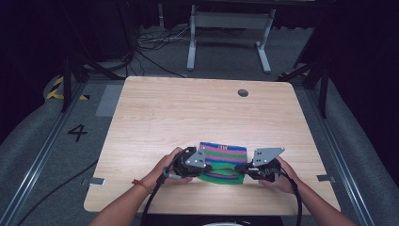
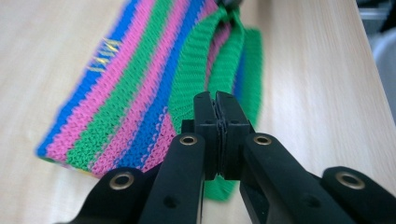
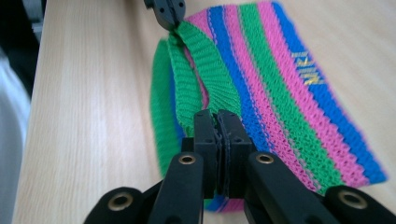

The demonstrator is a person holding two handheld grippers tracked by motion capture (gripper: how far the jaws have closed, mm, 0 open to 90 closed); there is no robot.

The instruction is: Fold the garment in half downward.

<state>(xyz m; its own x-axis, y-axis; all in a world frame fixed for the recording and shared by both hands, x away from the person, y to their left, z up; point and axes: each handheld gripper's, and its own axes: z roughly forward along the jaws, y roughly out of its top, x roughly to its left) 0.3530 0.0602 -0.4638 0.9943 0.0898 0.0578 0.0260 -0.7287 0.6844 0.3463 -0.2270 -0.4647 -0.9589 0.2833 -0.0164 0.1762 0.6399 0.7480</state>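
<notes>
So, going left to right across the table as I see it:
Left gripper (image 1: 203,168): my jaws are pressed together on the green edge of the knitted cloth (image 1: 222,161), at its 9 o'clock side.
Cloth: striped blue, pink and green, lying on the wooden table (image 1: 188,113) near the 6 o'clock edge, between both hands; its near green edge is lifted into a fold.
Right gripper (image 1: 241,168): jaws clamped on the same green edge, at the cloth's 3 o'clock side.
</notes>
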